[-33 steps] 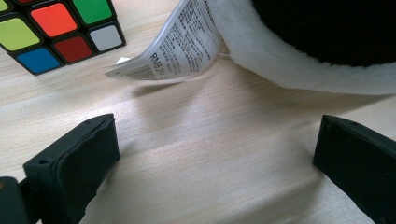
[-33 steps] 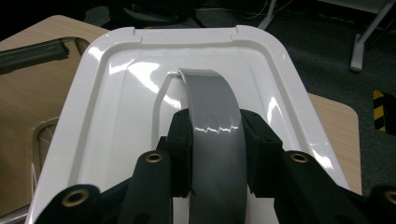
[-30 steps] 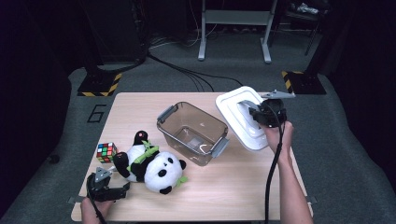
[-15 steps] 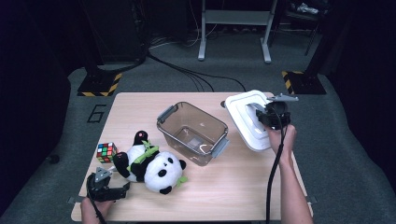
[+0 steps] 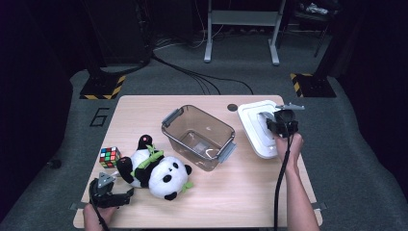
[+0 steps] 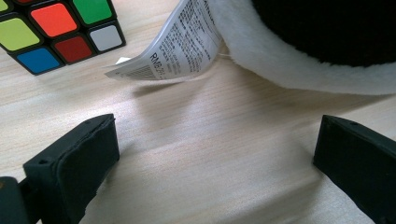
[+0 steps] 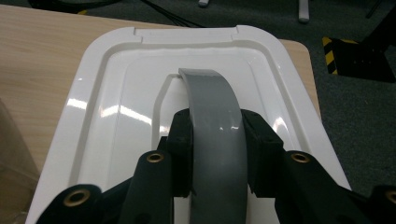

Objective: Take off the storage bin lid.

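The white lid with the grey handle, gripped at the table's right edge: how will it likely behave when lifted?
The white lid looks like moulded rigid plastic, so it probably stays stiff, not floppy. The right gripper clamps only its arched grey handle, so the lid may swing or tilt. Its glossy surface hints at slipperiness, though the handle grip looks secure. Thin and flat, it is likely light.

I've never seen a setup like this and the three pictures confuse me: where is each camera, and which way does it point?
High view: above the person's side, looking forward and down on the pale wooden table; both forearms enter from below.
Left gripper view: rides the left gripper, facing the stuffed black-and-white panda; open black fingers.
Right gripper view: rides the right gripper, facing the white plastic lid; fingers clamp its grey handle.
High and right views share the lid.
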`<state>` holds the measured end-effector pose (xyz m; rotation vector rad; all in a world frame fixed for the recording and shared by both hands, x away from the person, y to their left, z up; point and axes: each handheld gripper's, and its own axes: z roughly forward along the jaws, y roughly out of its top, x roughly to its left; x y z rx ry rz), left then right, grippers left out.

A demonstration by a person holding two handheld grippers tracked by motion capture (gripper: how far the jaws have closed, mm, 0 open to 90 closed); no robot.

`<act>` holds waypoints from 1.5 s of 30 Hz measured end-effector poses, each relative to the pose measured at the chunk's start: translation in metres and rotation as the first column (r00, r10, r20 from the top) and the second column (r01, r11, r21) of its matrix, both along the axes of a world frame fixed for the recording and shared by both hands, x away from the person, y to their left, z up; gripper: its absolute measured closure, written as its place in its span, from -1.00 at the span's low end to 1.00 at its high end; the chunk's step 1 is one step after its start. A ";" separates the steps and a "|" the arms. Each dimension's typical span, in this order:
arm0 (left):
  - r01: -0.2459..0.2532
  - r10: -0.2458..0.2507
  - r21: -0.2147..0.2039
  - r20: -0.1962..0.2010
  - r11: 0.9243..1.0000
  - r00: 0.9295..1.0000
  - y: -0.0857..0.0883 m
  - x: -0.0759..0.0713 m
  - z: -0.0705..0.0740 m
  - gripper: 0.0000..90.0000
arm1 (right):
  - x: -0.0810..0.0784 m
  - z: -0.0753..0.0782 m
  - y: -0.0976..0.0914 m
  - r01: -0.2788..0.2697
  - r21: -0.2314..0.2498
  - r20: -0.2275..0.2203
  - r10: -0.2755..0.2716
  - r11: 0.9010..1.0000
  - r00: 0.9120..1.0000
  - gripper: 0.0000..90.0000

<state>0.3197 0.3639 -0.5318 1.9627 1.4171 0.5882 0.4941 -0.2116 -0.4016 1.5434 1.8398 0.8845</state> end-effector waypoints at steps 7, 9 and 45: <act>0.000 0.000 0.001 -0.001 1.000 1.000 0.000 0.000 0.000 -1.00 | 0.006 -0.022 -0.001 0.024 0.000 -0.031 -0.024 1.000 0.999 0.48; 0.000 0.000 0.001 -0.001 1.000 1.000 0.000 0.000 0.000 -1.00 | 0.007 -0.028 -0.002 0.032 0.006 -0.036 -0.031 0.999 0.999 0.48; 0.003 -0.003 0.003 0.001 1.000 1.000 0.000 0.000 0.000 -1.00 | 0.008 -0.077 -0.009 0.043 0.043 -0.161 -0.035 0.998 0.986 -0.43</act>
